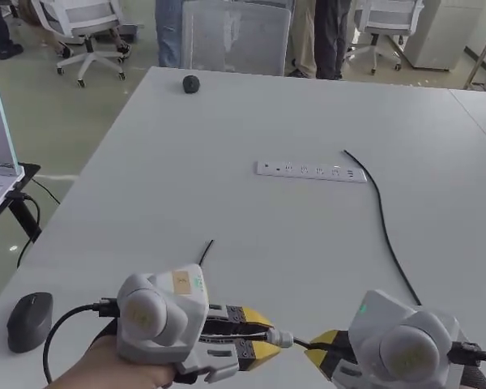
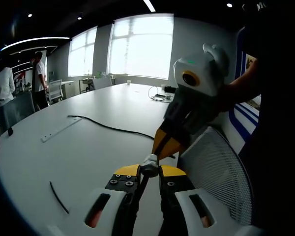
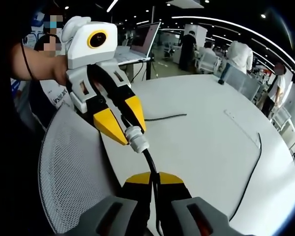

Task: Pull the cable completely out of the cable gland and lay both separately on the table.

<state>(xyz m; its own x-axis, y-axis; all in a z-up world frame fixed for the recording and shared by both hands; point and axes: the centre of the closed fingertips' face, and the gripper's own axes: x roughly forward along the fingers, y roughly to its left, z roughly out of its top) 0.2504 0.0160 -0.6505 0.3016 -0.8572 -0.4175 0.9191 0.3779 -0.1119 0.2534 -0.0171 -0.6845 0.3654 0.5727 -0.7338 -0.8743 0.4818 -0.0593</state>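
— While gland and cable hang joined, what is entered for progress?
— Item: cable gland (image 1: 279, 338), pale, at 6 o'clock in the head view, held in the air by the near edge of the table (image 1: 227, 162). Status: not separated. The black cable (image 1: 302, 344) is threaded through it and nothing is laid down. By my reading, the pull and both placements are outstanding.
— Holders, left to right?
— Left gripper (image 1: 266, 339): jaws clamped on the gland's body. Right gripper (image 1: 322, 347): jaws pinched on the cable, just beside the gland's mouth.
— Orientation?
— Gland's long axis: 9 to 3 o'clock across the head view, roughly level. Outlet end: toward 3 o'clock, facing the right gripper. Cable: same line.
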